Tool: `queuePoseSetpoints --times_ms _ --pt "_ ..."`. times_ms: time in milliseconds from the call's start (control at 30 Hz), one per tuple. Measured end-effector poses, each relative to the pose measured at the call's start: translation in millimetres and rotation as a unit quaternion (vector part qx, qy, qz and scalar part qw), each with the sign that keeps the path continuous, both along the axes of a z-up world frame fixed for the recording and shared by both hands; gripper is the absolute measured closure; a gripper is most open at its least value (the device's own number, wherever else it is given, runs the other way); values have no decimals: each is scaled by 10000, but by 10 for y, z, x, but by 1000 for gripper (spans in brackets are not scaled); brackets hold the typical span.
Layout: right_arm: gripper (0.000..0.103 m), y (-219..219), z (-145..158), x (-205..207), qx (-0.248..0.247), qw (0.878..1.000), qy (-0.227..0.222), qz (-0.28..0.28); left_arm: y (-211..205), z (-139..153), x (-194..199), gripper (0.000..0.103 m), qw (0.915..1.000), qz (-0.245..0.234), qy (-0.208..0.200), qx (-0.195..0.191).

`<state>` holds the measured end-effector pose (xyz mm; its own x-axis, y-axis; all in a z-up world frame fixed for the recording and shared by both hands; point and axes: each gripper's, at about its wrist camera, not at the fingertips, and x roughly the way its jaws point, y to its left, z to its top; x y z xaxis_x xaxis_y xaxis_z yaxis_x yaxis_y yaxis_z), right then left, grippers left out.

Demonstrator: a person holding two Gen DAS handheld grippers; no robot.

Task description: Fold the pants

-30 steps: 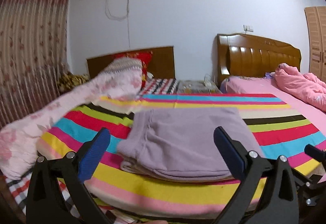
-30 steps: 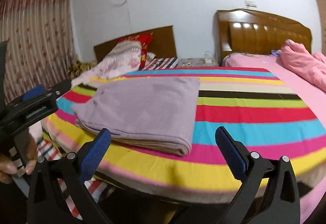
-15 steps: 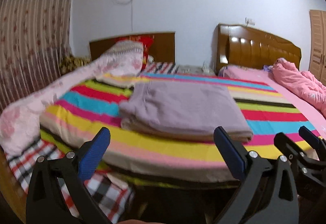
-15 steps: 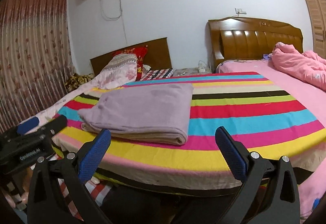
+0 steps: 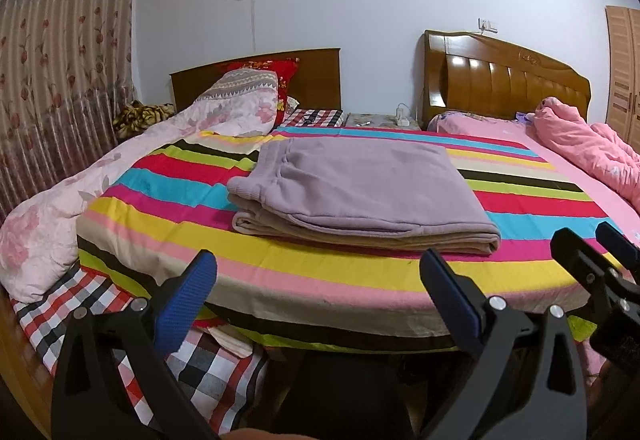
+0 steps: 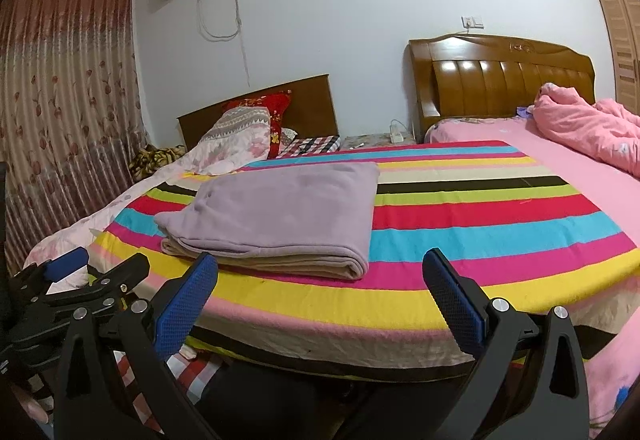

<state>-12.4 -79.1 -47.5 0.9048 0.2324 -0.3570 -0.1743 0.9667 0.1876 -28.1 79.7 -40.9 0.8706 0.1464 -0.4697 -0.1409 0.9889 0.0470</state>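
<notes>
Pants (image 5: 360, 188), lilac and folded into a flat stack, lie on the striped blanket (image 5: 312, 272) with their underside layers hidden. Left gripper (image 5: 318, 286) and right gripper (image 6: 320, 286) hang spread and empty off the blanket's near edge. Beyond the blanket stand a wooden headboard (image 5: 504, 80) and curtain (image 5: 60, 60).

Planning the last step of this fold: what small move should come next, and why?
Probably none beyond keeping both tongs back. The purple pants already lie folded into a neat stack on the striped sheet, and the left tongs and right tongs hang open and empty, short of the bed edge.
</notes>
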Motion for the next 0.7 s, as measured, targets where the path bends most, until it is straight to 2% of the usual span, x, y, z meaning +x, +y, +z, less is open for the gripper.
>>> queuePoseSetpoints --times_ms 700 --pt "5 -3 -7 0 1 10000 15 25 65 -57 26 2 9997 72 134 -177"
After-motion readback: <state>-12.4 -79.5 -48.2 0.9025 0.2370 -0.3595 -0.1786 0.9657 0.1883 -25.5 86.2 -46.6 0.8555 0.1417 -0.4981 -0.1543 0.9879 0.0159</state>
